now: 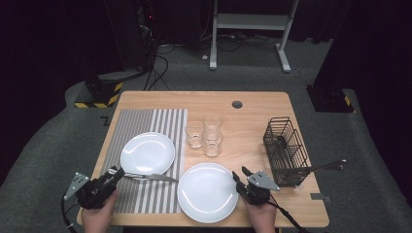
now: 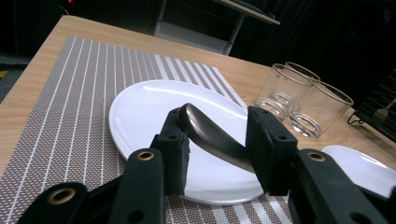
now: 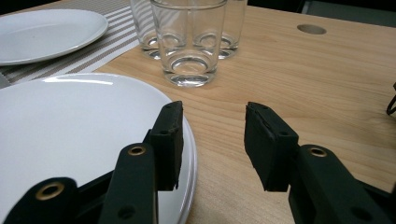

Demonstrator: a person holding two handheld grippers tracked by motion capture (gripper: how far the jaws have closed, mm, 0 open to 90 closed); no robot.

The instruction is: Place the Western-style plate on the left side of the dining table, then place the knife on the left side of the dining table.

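High view: left gripper [image 1: 116,171] sits at the near-left corner of the table [image 1: 252,104], over the striped mat [image 1: 145,121], with the handle end of a knife [image 1: 150,177] between its jaws. The knife lies level, running right along the near rim of the far plate [image 1: 147,152], tip close to the near plate [image 1: 206,191]. Right gripper [image 1: 239,174] sits just right of the near plate, nothing in it. 3 glasses [image 1: 206,133] stand clustered mid-table; a wire basket [image 1: 285,150] sits at right with a long handle poking out of it. Left gripper view: left gripper [image 2: 217,135] jaws about half open, knife handle [image 2: 210,135] lying slantwise in the gap, touching the right pad [image 2: 268,140] and resting by the left one; can't tell if the pads press it. Far plate [image 2: 149,102] directly behind, glasses [image 2: 299,100] at right. Right gripper view: right gripper [image 3: 212,140] jaws half open and empty, left jaw over the rim of the near plate [image 3: 70,126], right jaw over bare wood; glasses [image 3: 189,42] just ahead.
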